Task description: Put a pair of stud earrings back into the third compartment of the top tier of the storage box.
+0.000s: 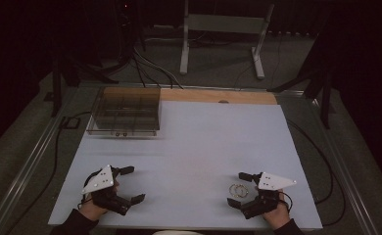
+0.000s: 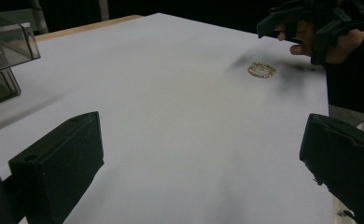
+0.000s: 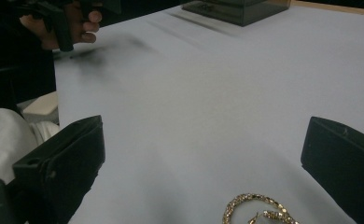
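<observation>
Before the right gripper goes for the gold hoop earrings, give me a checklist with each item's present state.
1. Right gripper jaws wide apart: ok.
2. Nothing between its jaws but the gold hoop earrings lying on the white table sheet: ok.
3. Earrings flat and close together, just ahead of the right gripper: ok; whether the two hoops are hooked together: cannot tell.
4. Left gripper open, holding nothing, well apart at the near left of the table: ok.
5. Clear smoky plastic compartment box at the far left corner, path across the sheet free: ok.
6. Box compartments free to receive: cannot tell.
</observation>
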The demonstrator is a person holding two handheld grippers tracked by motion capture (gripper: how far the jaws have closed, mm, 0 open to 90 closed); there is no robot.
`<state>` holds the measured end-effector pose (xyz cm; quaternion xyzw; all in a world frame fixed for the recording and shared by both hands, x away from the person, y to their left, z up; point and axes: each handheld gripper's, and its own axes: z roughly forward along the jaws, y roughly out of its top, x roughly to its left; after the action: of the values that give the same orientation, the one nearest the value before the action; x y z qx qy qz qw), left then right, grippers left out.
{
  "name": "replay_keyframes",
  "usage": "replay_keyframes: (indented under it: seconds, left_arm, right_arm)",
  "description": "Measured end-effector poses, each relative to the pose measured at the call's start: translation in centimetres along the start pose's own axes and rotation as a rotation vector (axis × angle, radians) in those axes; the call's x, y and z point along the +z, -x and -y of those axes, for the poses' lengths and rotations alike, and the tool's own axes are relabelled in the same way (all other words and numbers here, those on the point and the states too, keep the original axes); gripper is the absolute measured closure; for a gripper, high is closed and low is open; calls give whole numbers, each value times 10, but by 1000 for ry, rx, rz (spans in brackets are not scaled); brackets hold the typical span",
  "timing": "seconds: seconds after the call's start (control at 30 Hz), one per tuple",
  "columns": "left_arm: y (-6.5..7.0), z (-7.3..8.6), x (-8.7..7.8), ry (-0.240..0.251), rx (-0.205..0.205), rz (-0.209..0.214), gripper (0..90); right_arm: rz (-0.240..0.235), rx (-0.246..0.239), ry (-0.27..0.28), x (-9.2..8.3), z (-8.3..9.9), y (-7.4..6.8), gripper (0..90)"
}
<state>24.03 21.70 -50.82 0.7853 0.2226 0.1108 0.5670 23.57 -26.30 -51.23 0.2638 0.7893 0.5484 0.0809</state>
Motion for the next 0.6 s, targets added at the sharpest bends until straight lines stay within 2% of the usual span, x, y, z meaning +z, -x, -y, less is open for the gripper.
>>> replay_keyframes:
  seconds: [0.13,0.27,0.47,0.5,0.6]
  left_arm:
    - [2,0,-1,-2,-2,-3,5]
    - [3,-1,-1,9,3,1,5]
    - [2,0,1,2,0,5,5]
    - [2,2,0,9,-14,9,5]
    - [2,2,0,7,-14,13,5]
  right_arm:
    - [-28,33,-17,4,1,3,0]
    - [-35,20,-16,3,0,0,0]
    - [-42,-12,11,-1,-10,-6,0]
    - [-38,-24,11,-2,-14,-7,0]
    - [-48,-7,53,-8,-22,-5,0]
